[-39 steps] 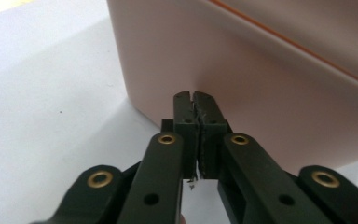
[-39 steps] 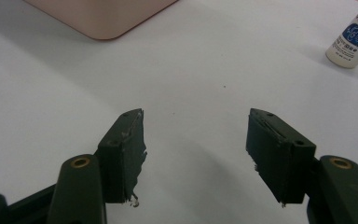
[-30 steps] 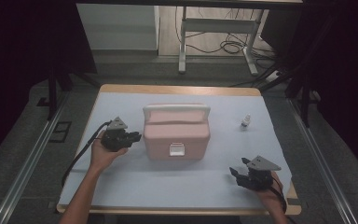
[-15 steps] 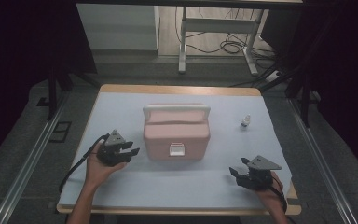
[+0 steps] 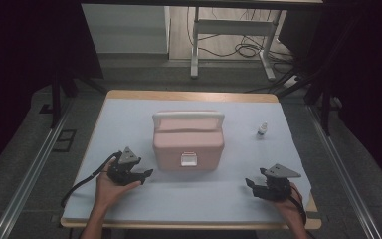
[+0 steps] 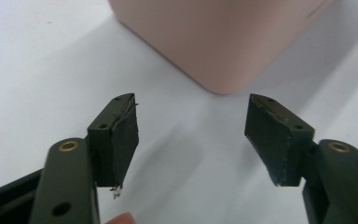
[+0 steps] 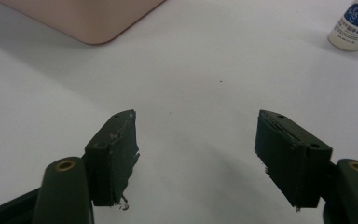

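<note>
Back from the pink box's side has come the left gripper (image 5: 140,175), sliding toward the near edge of the table (image 5: 129,102) since a second ago; its jaws have just been opening and now stand wide with nothing between them, only white cover and the box corner ahead in its own view. That pink box (image 5: 188,142) sits shut in the middle of the table, handle across its top and white latch facing the person. Over at the near right corner the right gripper (image 5: 252,185) rests apart from everything, jaws likewise spread and empty. A small white bottle (image 5: 262,130) stands off to the box's right. It looks to me like the left hand has let go of the box and is resetting. Opening it would call for a gripper brought to the front latch while the other steadies the body.
</note>
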A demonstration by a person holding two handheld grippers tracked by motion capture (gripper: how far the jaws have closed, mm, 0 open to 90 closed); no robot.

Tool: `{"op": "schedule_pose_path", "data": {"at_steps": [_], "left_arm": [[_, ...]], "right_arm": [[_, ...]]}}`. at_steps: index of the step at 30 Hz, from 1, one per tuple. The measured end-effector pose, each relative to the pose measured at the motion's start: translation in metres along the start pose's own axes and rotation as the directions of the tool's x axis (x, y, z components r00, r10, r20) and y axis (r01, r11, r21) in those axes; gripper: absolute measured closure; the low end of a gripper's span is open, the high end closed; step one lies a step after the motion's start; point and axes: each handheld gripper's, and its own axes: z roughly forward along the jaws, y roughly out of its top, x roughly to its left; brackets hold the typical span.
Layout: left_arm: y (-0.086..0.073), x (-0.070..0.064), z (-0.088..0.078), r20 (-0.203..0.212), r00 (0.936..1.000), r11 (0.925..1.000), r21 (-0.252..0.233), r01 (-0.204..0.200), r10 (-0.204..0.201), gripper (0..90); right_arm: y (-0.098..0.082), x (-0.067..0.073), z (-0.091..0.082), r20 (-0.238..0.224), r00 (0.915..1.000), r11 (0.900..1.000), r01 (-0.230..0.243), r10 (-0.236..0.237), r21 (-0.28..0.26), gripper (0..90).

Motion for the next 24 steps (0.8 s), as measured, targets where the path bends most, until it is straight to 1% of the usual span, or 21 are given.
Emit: {"op": "schedule_pose_path", "data": {"at_steps": [3,6,8,12,14,17,20,24], "left_arm": [[-0.001,-0.002,0.002,0.019,0.9998,1.0,0.005,-0.003,0.003,30.9],[-0.001,-0.002,0.003,0.022,0.9998,1.0,0.008,-0.003,0.003,29.0],[-0.001,-0.002,0.003,0.016,0.9999,1.0,0.006,-0.006,0.006,28.5],[-0.001,-0.002,0.003,0.015,0.9998,0.9999,0.008,-0.013,0.013,28.2],[-0.001,-0.002,0.004,0.018,0.9997,0.9999,0.009,-0.014,0.014,28.3],[-0.002,-0.002,0.005,0.012,0.9998,0.9997,0.017,-0.014,0.014,28.7],[-0.002,-0.003,0.006,0.011,0.9998,0.9996,0.022,-0.019,0.019,28.9],[-0.003,-0.004,0.005,0.01,0.9998,0.9996,0.017,-0.02,0.02,29.6]], "right_arm": [[0.003,-0.002,0.0,0.007,0.9999,1.0,-0.01,0.01,0.003,29.4],[0.009,-0.003,-0.001,0.007,1.0,1.0,-0.001,0.001,0.01,31.0],[0.015,-0.004,-0.001,0.021,0.9997,1.0,0.014,-0.014,0.022,31.7],[0.031,-0.009,-0.001,0.022,0.9996,0.997,0.015,-0.016,0.072,32.7],[0.04,-0.014,-0.002,0.024,0.9997,0.995,0.001,-0.003,0.102,33.8],[0.056,-0.02,-0.003,0.043,0.9989,0.989,-0.026,0.02,0.144,35.3],[0.072,-0.029,-0.004,0.048,0.9974,0.983,-0.062,0.054,0.171,35.9],[0.091,-0.042,-0.005,0.05,0.9966,0.975,-0.075,0.066,0.21,35.4]]}}
